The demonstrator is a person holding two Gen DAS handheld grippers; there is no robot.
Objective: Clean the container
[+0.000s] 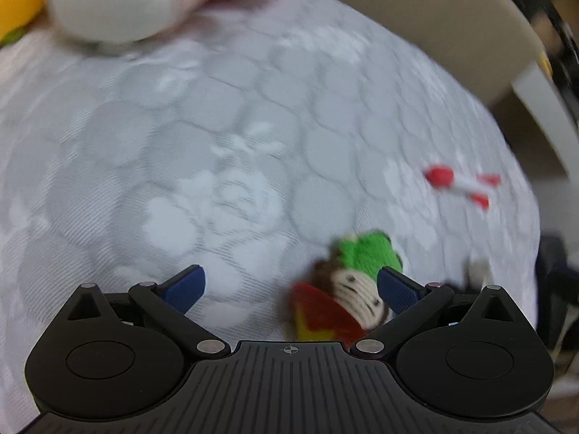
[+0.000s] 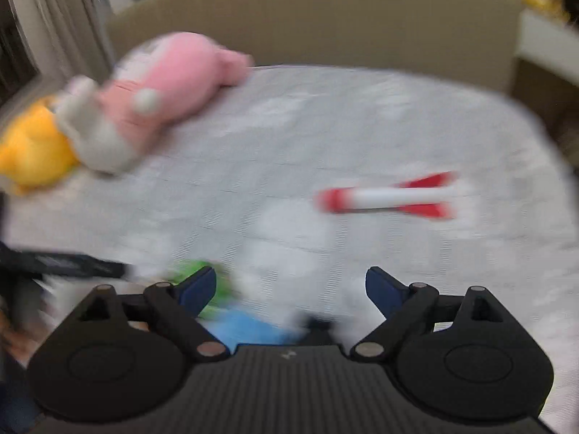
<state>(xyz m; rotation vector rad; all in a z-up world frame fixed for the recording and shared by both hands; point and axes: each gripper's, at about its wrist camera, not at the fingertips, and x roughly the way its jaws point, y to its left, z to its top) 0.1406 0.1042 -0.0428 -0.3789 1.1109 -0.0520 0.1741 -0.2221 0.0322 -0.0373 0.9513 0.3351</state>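
Observation:
Both views are blurred. My left gripper is open and empty above a white patterned bed cover. A small yarn doll with a green hat lies just inside its right finger. My right gripper is open and empty; a green blur and a blue thing lie by its left finger. A red and white toy rocket lies ahead of it on the cover, and also shows in the left wrist view. No container is in view.
A pink and white plush and a yellow plush lie at the far left of the bed. A beige headboard stands behind. The bed's edge drops off at the right.

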